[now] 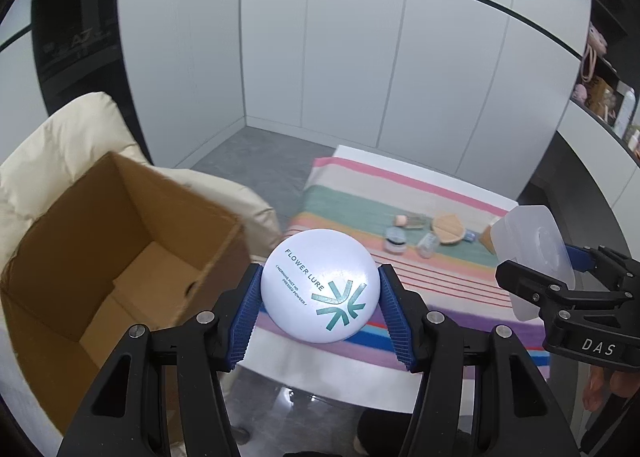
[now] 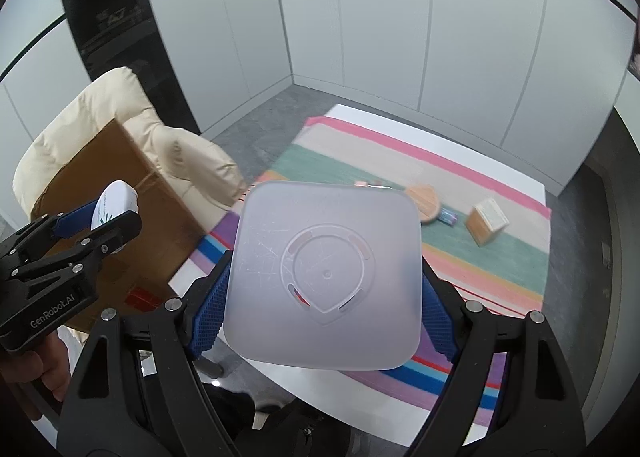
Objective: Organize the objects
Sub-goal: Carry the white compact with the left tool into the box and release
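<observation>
My left gripper is shut on a round white powder compact with teal print, held above the near left edge of the striped cloth. My right gripper is shut on a frosted, rounded-square plastic lid, its blue pads pressing both sides. From the right wrist view the left gripper and the compact hang in front of an open cardboard box that rests on a cream chair. The left wrist view shows the lid at the right.
On the cloth lie a round wooden lid, a small wooden box, and several small jars and bottles. The cream padded chair stands left of the white table. White wall panels close the back; shelves stand at far right.
</observation>
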